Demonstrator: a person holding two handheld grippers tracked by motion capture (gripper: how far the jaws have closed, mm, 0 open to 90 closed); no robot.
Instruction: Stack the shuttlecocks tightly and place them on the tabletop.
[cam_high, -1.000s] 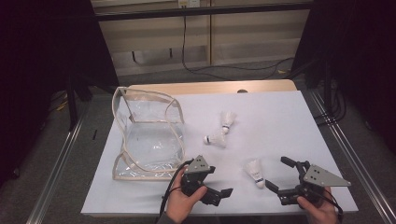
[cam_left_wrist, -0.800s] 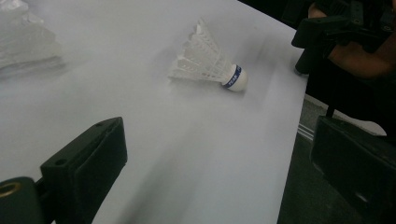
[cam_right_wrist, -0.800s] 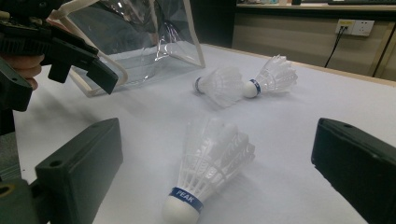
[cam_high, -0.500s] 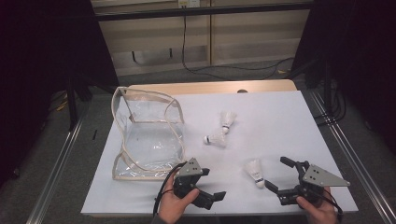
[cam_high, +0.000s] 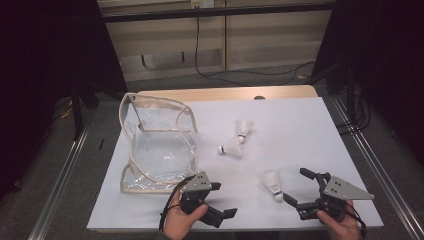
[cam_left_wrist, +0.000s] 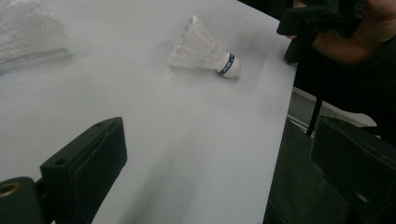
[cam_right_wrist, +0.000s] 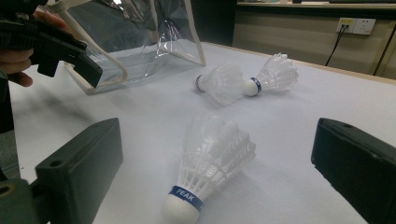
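Both tools are released, jaws spread: the left tool (cam_high: 220, 212) sits just beside the clear bag (cam_high: 159, 150), and the right tool (cam_high: 305, 192) faces the nearest shuttlecock (cam_high: 273, 184), seemingly apart, on the counter (cam_high: 300, 130).

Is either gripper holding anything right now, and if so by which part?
Nothing is held. The left gripper and right gripper both stand open; the nearest shuttlecock lies free on the table.

Left claw (cam_high: 226, 214) and right claw (cam_high: 301, 189): black blocky jaws, grey triangular top plates with screws, black trailing cables.
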